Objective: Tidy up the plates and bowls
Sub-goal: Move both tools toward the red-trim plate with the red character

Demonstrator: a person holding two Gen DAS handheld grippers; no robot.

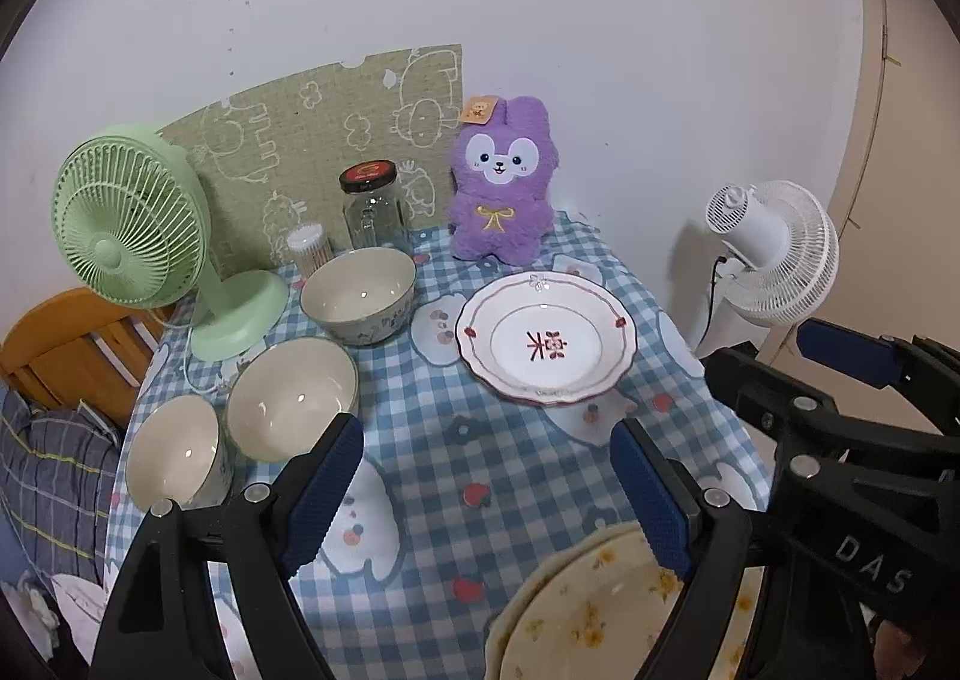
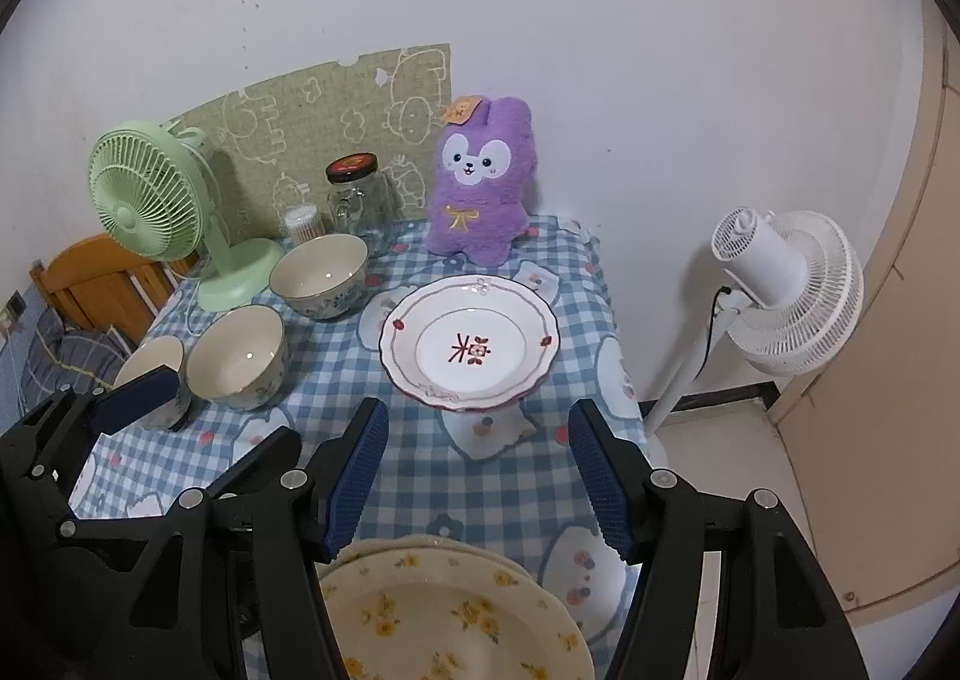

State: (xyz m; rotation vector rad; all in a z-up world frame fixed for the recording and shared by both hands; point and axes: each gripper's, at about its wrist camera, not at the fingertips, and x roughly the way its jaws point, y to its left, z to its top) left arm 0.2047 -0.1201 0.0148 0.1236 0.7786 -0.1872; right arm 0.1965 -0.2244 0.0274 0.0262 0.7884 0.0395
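Note:
A white scalloped plate (image 1: 543, 344) (image 2: 468, 347) with a red mark lies mid-table on the blue checked cloth (image 1: 456, 458). Three cream bowls stand in a diagonal row at the left: a far bowl (image 1: 358, 296) (image 2: 318, 275), a middle bowl (image 1: 292, 398) (image 2: 235, 356) and a near bowl (image 1: 174, 452) (image 2: 153, 368). At the near edge sits a stack of cream plates with yellow flowers (image 1: 600, 608) (image 2: 444, 614). My left gripper (image 1: 489, 494) (image 2: 198, 428) hovers open and empty above the cloth. My right gripper (image 2: 480, 479) (image 1: 798, 374) is open beside it, above the floral plates.
Along the back wall stand a green desk fan (image 1: 132, 236), a swab container (image 1: 307, 248), a glass jar (image 1: 375, 206) and a purple plush rabbit (image 1: 501, 188). A white floor fan (image 2: 786, 290) stands right of the table. A wooden chair (image 1: 66, 344) is at the left.

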